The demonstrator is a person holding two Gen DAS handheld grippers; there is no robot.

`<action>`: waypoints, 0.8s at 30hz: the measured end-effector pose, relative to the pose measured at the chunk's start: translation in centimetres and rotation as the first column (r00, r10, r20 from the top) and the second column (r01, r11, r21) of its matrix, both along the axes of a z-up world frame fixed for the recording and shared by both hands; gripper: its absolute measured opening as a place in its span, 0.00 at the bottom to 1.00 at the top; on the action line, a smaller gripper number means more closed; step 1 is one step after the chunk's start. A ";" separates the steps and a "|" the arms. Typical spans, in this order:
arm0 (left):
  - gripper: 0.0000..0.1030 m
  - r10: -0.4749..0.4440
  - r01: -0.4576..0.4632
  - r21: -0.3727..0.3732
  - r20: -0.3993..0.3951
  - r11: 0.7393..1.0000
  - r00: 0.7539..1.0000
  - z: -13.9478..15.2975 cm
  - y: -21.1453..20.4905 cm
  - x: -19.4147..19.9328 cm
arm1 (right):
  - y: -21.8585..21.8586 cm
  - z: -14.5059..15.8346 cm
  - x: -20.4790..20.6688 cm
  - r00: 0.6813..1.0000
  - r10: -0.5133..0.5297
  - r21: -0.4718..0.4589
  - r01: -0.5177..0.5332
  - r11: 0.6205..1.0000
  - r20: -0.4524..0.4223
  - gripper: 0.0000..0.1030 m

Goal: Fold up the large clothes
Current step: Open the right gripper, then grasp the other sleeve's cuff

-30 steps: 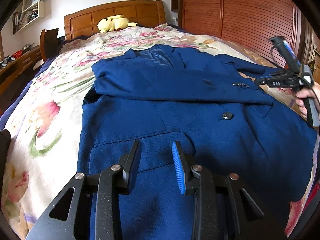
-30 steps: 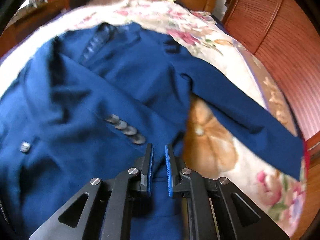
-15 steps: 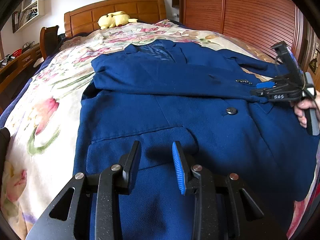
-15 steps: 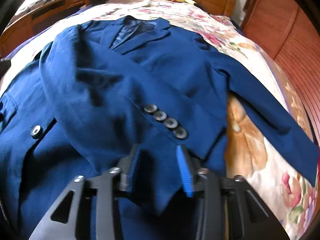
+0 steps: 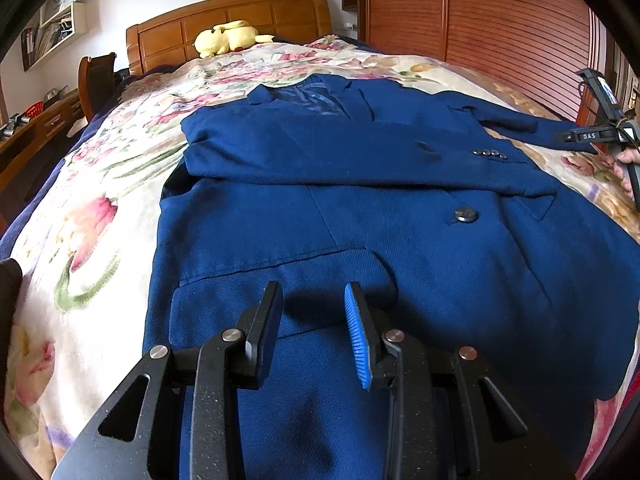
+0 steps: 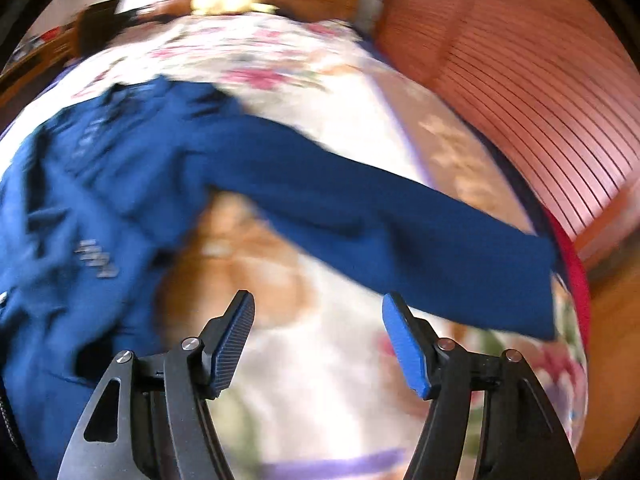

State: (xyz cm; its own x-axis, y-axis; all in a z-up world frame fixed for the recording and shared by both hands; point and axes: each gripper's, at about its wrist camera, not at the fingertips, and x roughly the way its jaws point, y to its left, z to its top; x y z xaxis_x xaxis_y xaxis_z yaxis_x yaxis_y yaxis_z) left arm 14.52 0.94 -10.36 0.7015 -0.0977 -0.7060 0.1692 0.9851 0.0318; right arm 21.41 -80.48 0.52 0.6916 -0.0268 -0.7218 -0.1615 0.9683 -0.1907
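Note:
A navy blue jacket [image 5: 360, 240] lies face up on the floral bedspread [image 5: 92, 216]. One sleeve is folded across its chest, with the cuff buttons [image 5: 490, 154] toward the right. My left gripper [image 5: 312, 285] hovers over the lower pocket flap, open partway, with nothing between its pads. At the right edge of the left wrist view a hand holds my right gripper [image 5: 592, 136]. In the blurred right wrist view, my right gripper [image 6: 317, 296] is opening wide over bare bedspread with nothing between the jaws. The other sleeve [image 6: 400, 232] stretches out just beyond it to the right.
A yellow plush toy [image 5: 226, 38] rests against the wooden headboard [image 5: 240, 16]. A slatted wooden wardrobe [image 5: 500, 32] runs close along the bed's right side. On the left stand a chair [image 5: 94, 80] and a desk [image 5: 24, 132].
My right gripper went from nearly shut over the folded sleeve's cuff to wide open, and swung right off the jacket toward the outstretched sleeve. The left gripper stayed put.

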 end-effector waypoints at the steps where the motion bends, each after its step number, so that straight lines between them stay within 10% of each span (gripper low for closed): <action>1: 0.32 0.000 0.000 0.002 0.000 1.000 1.000 0.0 0.0 0.0 | -1.4 -0.1 0.3 0.999 -0.038 0.015 0.038 0.999 -0.001 0.66; 24: 0.32 -0.001 0.001 0.022 -0.015 1.000 1.000 -0.3 -0.4 0.2 | -14.6 -1.9 3.4 0.927 -0.373 0.048 0.372 0.927 0.028 0.73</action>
